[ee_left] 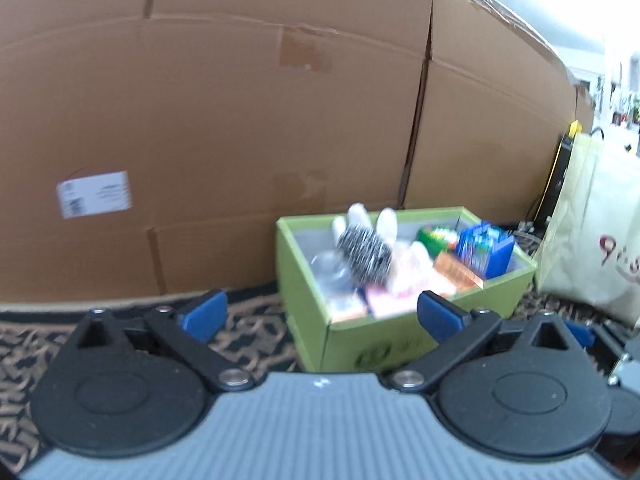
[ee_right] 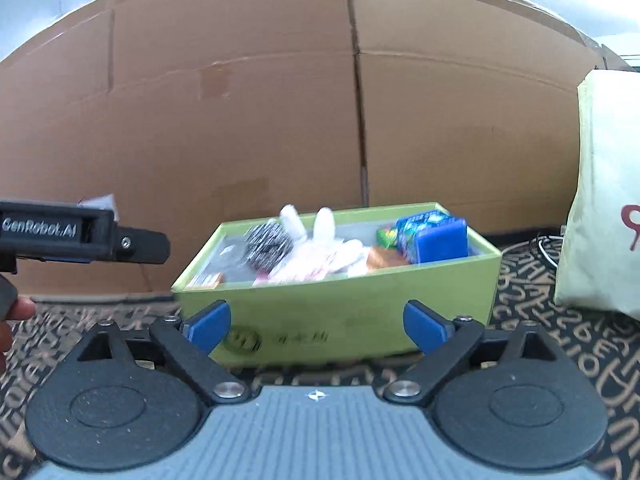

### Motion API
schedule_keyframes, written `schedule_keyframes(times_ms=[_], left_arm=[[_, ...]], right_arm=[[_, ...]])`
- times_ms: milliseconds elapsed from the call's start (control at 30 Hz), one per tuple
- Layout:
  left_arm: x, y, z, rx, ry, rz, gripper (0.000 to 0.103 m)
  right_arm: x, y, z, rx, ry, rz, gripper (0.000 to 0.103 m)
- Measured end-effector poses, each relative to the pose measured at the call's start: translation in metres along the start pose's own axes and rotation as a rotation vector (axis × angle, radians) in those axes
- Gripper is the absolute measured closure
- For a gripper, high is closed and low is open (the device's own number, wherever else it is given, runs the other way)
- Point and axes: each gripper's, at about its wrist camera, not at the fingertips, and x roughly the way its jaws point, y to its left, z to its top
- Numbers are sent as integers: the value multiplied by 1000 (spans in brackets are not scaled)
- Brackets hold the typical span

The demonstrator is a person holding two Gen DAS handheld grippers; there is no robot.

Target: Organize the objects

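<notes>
- The left hand-held gripper (ee_left: 320, 312) is held spread and empty, above the patterned carpet (ee_left: 248, 332), left of the green box (ee_left: 400, 344).
- The objects are seen heaped in the green box: a steel scourer (ee_right: 267, 245), a white plush rabbit (ee_right: 320, 252), a blue pack (ee_right: 434, 236).
- The right hand-held gripper (ee_right: 316, 326) is likewise spread and empty, facing the box wall.
- A loosely piled item could be knocked out if the heap is entered carelessly.

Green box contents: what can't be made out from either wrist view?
- Green box floor: hidden by its front wall, right wrist view.
- Logo on the box front: motion-blurred, both views.
- White plush toy and steel scourer: blurred, details unreadable.
- Shipping label on the cardboard: too blurred to read, left wrist view.
</notes>
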Motion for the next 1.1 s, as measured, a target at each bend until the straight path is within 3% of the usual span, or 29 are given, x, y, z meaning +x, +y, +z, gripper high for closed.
schedule_keyframes(times_ms=[167, 433, 633, 867, 1100], left_arm=[[-29, 1, -28, 3, 63, 55, 0], [-43, -4, -52, 16, 93, 104, 0], [-44, -5, -49, 27, 74, 91, 0], [-28, -14, -42, 16, 135, 67, 0], [-25, -26, -37, 48, 141, 87, 0]], right_arm=[[-21, 12, -7, -50, 91, -32, 6], [-47, 14, -14, -84, 120, -99, 4], [-51, 7, -12, -64, 117, -113, 4], [-50, 3, -11, -61, 122, -135, 4], [-54, 6, -6, -78, 104, -143, 4]])
